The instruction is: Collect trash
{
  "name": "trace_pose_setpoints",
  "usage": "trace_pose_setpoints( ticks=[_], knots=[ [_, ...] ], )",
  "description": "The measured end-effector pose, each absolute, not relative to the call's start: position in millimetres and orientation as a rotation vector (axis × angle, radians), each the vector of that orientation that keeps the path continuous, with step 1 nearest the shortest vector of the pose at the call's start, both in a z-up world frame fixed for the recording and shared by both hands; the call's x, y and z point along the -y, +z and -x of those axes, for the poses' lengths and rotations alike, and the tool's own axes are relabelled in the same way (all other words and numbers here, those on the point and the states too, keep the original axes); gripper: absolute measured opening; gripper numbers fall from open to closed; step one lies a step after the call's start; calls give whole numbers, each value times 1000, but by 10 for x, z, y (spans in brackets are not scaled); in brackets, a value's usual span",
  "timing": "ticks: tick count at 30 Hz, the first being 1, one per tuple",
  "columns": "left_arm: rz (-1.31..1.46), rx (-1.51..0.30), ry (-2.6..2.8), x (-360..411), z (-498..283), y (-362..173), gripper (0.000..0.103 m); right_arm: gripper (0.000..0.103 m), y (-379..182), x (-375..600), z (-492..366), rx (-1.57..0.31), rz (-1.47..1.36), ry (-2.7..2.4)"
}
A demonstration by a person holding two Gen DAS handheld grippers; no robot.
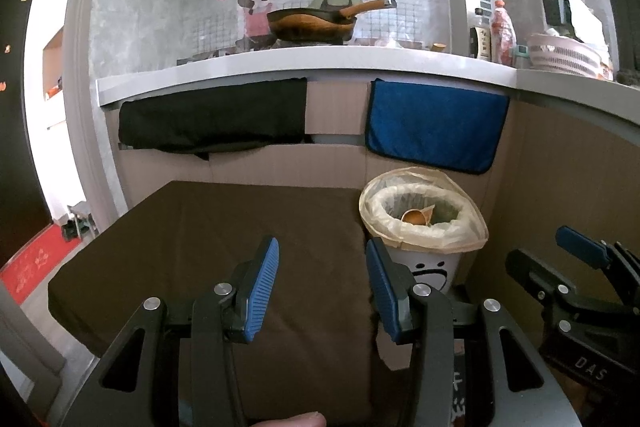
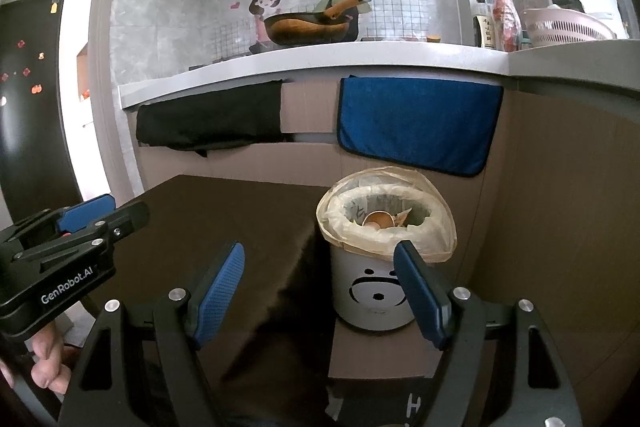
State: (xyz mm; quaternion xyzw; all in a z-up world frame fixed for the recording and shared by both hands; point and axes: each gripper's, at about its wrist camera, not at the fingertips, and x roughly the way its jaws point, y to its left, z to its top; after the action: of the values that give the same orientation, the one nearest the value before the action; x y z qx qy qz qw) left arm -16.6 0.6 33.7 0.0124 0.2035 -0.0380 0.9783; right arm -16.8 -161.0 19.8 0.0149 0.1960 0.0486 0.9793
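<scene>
A small white trash bin (image 1: pixel 434 269) (image 2: pixel 372 291) with a drawn face and a pale plastic liner stands on the floor beside a dark brown table (image 1: pixel 192 239) (image 2: pixel 224 219). Inside it lie a brown paper cup (image 1: pixel 414 215) (image 2: pixel 378 218) and crumpled scraps. My left gripper (image 1: pixel 322 259) hangs open over the table's right part, nothing between its blue pads. My right gripper (image 2: pixel 320 263) is open too, empty, straddling the table's edge and the bin. Each gripper shows in the other's view, the right gripper (image 1: pixel 576 259) at the right edge and the left gripper (image 2: pixel 80 223) at the left edge.
A white counter (image 1: pixel 304 67) runs behind, with a wok (image 1: pixel 316 21), bottles (image 1: pixel 502 35) and a pink basket (image 1: pixel 568 53). A black cloth (image 1: pixel 212 119) and a blue towel (image 1: pixel 434 125) hang from its edge. Cardboard panels line the cabinet. A person's fingers (image 2: pixel 48 359) grip the left handle.
</scene>
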Motion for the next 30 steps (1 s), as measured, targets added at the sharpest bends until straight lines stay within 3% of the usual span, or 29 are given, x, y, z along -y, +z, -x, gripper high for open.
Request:
trace_pose_setpoints(
  ticks=[30],
  knots=[
    [-31, -407, -111, 67, 182, 371, 47, 75, 242, 1709, 178, -379, -44, 86]
  ],
)
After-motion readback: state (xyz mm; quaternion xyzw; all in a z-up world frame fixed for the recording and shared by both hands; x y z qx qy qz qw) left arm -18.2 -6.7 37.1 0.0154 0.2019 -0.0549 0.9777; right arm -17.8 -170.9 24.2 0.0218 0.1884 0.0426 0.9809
